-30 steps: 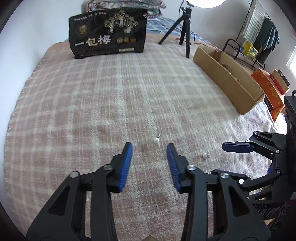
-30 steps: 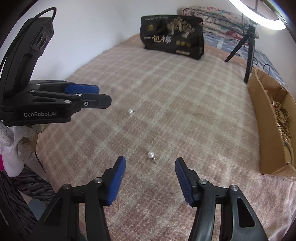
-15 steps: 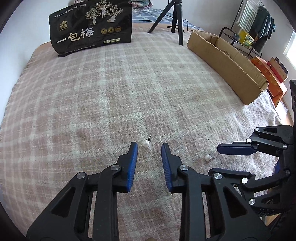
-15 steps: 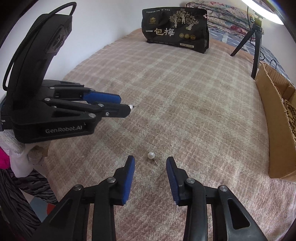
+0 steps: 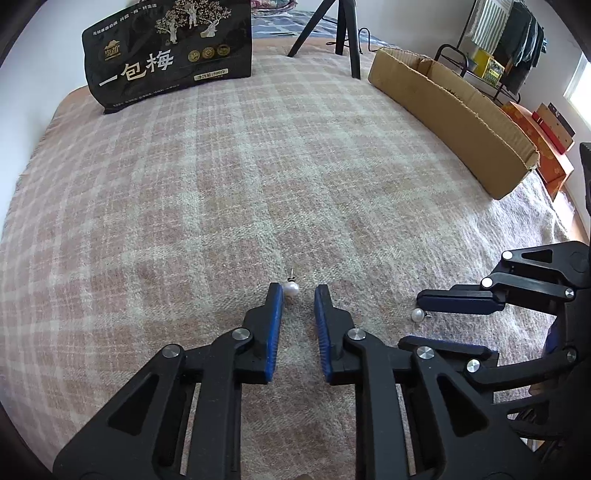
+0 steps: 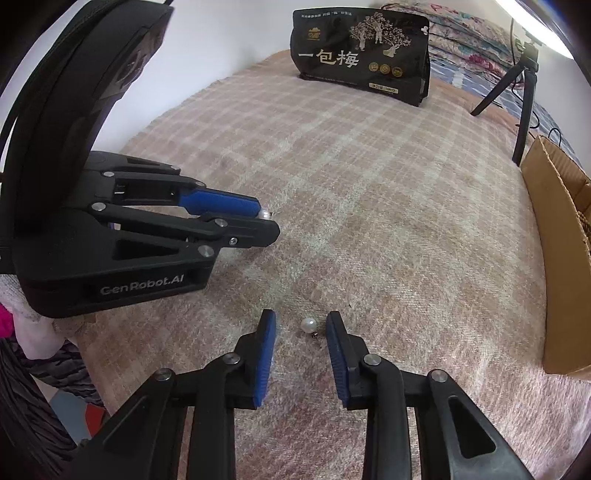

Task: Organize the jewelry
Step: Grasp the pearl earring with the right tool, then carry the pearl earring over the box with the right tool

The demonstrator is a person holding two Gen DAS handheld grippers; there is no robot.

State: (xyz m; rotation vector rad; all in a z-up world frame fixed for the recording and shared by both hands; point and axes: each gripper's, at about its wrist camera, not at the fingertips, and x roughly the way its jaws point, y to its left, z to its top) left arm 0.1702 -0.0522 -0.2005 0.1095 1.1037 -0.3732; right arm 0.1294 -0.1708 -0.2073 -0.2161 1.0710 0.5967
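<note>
Two white pearl stud earrings lie on the pink plaid blanket. One pearl earring (image 5: 290, 288) sits at the tips of my left gripper (image 5: 298, 291), touching the left finger; the jaws are narrowly open around it. It also shows in the right wrist view (image 6: 263, 213) at the left gripper's tips. The second pearl earring (image 6: 307, 325) lies between the tips of my right gripper (image 6: 301, 320), which is open around it without touching. It also shows in the left wrist view (image 5: 417, 314) between the right gripper's fingers (image 5: 458, 295).
A long cardboard box (image 5: 450, 114) with beads inside lies on the right of the bed. A black printed bag (image 5: 170, 51) stands at the far edge. A tripod (image 5: 341, 29) stands behind it. The bed edge (image 6: 74, 339) drops off near my left gripper.
Both grippers have moved forward and down to the earrings and narrowed their jaws. Each pearl now sits at or between the fingertips instead of ahead of them.
</note>
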